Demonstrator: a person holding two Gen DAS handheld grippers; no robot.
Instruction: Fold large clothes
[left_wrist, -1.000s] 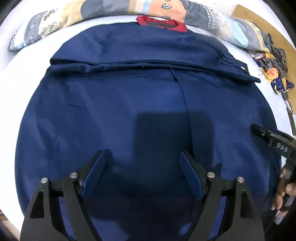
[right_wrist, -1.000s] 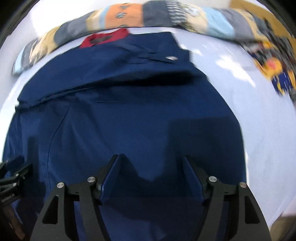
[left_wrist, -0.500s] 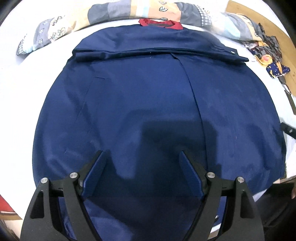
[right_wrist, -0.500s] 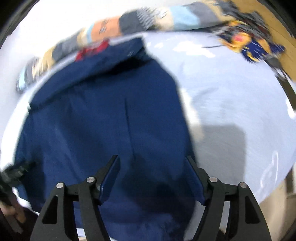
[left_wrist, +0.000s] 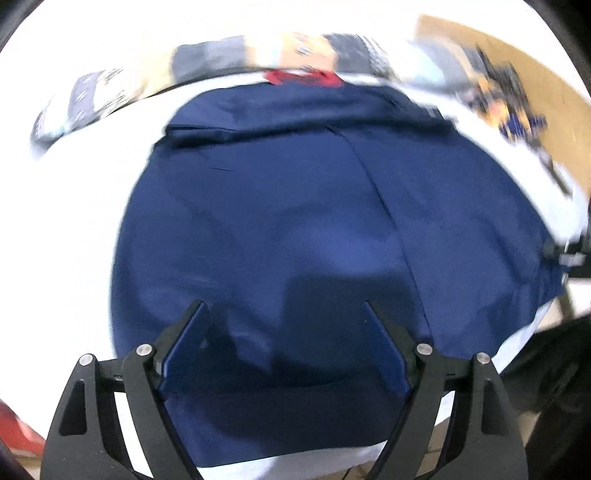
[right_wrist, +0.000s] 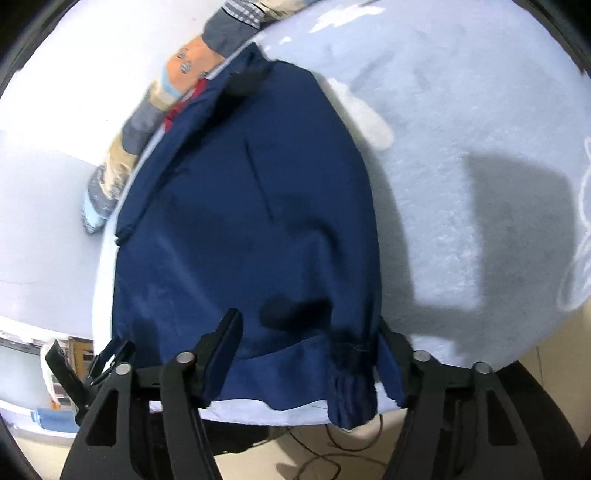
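Note:
A large navy garment (left_wrist: 314, 221) lies spread flat on the white table (left_wrist: 74, 184), its red collar (left_wrist: 303, 77) at the far end. My left gripper (left_wrist: 283, 306) hovers open above the near hem, nothing between its fingers. In the right wrist view the garment (right_wrist: 251, 221) runs away from me. My right gripper (right_wrist: 306, 321) sits at its near right corner, jaws closing, with the hem between them and the pads not pressing on it. A gathered cuff (right_wrist: 351, 398) hangs over the table edge. The left gripper (right_wrist: 92, 365) shows at the lower left there.
A patchwork patterned cloth (left_wrist: 221, 62) lies along the far side of the table. A colourful crumpled item (left_wrist: 513, 107) rests on a wooden surface at the back right. Cables (right_wrist: 332, 454) lie on the floor below the table's near edge. A person's dark clothing (left_wrist: 554, 369) is at the right.
Both grippers drew back towards the garment's near hem. The right gripper swung to the near right corner, rolled, and its jaws narrowed.

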